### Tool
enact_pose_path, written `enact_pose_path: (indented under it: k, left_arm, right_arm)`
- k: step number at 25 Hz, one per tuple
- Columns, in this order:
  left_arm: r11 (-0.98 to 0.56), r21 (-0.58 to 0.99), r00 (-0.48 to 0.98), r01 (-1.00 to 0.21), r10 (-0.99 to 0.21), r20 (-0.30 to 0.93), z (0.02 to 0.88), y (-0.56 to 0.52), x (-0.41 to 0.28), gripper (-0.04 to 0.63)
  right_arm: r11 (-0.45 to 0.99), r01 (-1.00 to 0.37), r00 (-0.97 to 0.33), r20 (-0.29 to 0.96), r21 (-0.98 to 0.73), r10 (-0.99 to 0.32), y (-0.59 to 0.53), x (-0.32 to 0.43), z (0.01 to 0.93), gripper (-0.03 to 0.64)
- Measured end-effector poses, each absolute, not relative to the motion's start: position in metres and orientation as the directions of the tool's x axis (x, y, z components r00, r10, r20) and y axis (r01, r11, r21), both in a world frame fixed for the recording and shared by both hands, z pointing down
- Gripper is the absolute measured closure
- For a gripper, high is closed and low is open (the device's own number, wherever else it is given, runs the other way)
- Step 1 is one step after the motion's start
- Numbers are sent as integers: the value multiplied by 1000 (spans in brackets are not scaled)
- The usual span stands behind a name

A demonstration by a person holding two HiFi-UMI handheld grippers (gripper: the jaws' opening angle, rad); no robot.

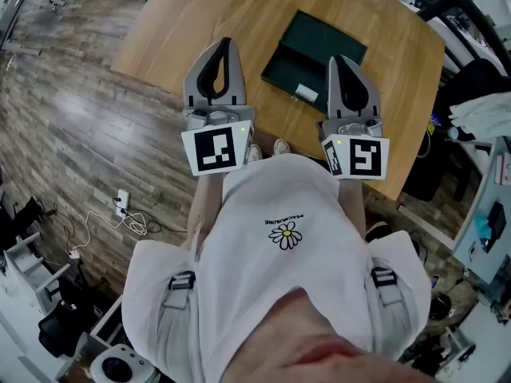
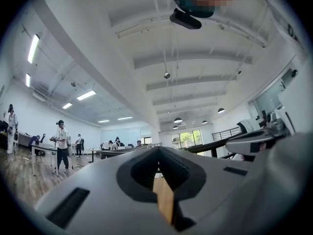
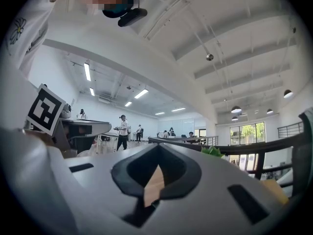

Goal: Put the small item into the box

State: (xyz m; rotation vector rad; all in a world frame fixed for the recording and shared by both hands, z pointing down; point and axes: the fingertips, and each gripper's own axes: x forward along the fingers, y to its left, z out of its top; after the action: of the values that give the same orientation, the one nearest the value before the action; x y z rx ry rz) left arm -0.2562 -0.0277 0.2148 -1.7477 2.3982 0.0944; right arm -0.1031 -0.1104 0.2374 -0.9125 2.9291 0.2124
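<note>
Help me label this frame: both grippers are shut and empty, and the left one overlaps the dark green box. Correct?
No: the head view shows the right gripper overlapping the dark green box; the left gripper hangs over the table beside it. Both are shut and empty.

Bright, even indoor light throughout: ceiling strip lights (image 2: 33, 48) and daylight from far windows (image 3: 247, 133) show in both gripper views. In the head view the wooden floor (image 1: 96, 114) carries a pale sheen, and shadows are soft. All three views bow strongly at the edges – the gripper views are ringed in black – and the nearest foreground is slightly out of focus.
</note>
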Motion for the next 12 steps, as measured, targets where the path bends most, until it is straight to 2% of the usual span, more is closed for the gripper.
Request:
enact_pose_path:
  k: [4,12]
  left_arm:
    - [327,-60,-316,-943,-937,-147,223,-25,-261,580]
    - [325,-45,-312,-945,-932,-184,213,-21,-260,580]
  right_arm:
    - [817,-566,-824,-106,115,-556,-110,-102,237,611]
    - [816,-565,-825,-108,123,-555,-107,-103,237,611]
